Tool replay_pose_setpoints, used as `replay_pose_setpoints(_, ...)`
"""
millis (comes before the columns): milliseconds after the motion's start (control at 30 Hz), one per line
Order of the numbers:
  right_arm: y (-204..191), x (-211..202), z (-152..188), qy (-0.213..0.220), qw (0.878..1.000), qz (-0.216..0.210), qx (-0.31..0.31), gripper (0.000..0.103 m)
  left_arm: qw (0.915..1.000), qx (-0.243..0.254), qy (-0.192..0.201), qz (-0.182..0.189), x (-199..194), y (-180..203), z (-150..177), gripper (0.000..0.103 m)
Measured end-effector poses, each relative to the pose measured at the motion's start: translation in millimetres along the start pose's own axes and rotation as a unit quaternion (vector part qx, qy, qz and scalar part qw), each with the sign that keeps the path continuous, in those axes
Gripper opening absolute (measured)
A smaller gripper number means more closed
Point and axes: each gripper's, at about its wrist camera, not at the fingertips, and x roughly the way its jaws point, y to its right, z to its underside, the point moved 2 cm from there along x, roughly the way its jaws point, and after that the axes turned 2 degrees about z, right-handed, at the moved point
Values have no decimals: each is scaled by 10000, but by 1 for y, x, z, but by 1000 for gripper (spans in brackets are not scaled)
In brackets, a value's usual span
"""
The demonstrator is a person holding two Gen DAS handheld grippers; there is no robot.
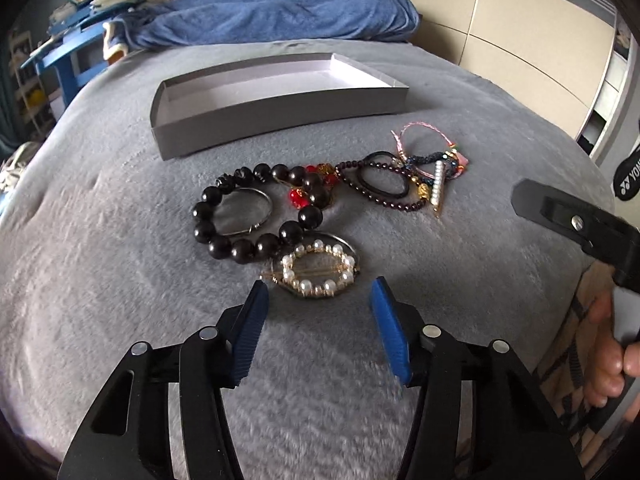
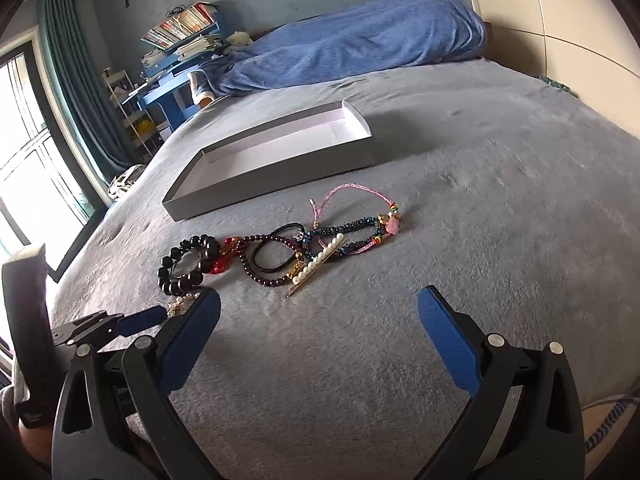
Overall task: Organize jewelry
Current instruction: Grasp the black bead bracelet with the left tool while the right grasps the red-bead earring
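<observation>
Closest in, the left gripper (image 1: 318,292) sits low over the grey bed cover (image 1: 100,280) with its jaws partly apart and nothing pinched between them. Just past its tips is the pearl ring clip (image 1: 318,270), so my guess is that's the first piece it's lined up on. The right gripper (image 2: 320,308) hovers off to the clip's right, jaws spread wide and empty, over bare cover; it looks like it's just waiting its turn.

Right behind the pearl clip, touching it, is the chunky black bead bracelet (image 1: 240,216) with a thin metal bangle (image 1: 248,212) lying inside its loop. Further right of the clip the rest is a tangle: a dark red bead strand (image 1: 384,196), a black hair tie (image 1: 384,176), a pearl bar pin (image 1: 438,186) and a pink cord bracelet (image 1: 424,140), all overlapping.

Beyond the clip, well apart from the pile, the shallow grey box (image 1: 280,120) sits open and empty, which is presumably where everything goes. Picking from the loose near edge first makes sense, less snagging.
</observation>
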Motion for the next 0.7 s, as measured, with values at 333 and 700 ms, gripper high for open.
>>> replay_pose_setpoints(333, 2, 0, 2, -11, 9999, -53, 96, 98, 9995, 70, 291, -89, -15, -5, 2, 41)
replay_pose_setpoints(700, -3, 3, 3, -98, 9999, -65, 5, 98, 9995, -31, 320, -58, -35, -22, 14, 18)
